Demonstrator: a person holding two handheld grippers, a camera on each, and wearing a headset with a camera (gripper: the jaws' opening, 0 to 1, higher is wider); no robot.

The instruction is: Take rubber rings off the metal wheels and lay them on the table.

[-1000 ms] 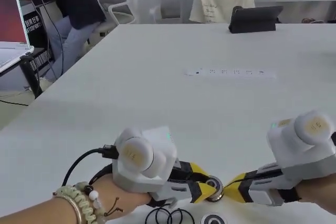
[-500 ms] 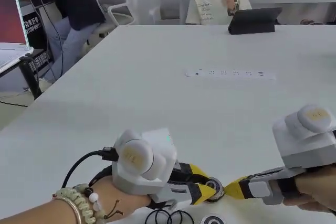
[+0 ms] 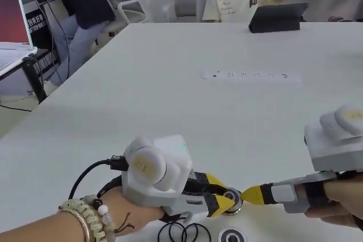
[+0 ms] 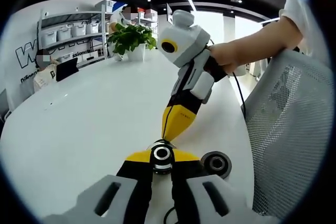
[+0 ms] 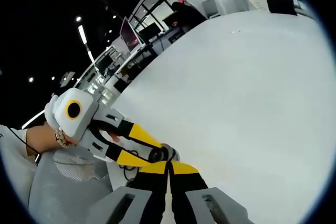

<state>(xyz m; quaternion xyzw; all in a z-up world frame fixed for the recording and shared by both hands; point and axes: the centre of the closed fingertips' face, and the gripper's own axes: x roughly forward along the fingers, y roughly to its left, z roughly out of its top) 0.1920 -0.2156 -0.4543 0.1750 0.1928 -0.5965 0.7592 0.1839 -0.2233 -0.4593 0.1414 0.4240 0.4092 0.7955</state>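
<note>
Wheel sits clamped between the left gripper's jaws; the right gripper's jaws, pressed narrow, touch its rim. Best hold the wheel firm and peel the ring outward gently.

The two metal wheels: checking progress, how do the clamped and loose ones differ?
The clamped wheel is gripped by the left hand-held gripper; the loose wheel lies free on the table. The right hand-held gripper reaches the clamped wheel, not the loose wheel. Both are round.
</note>
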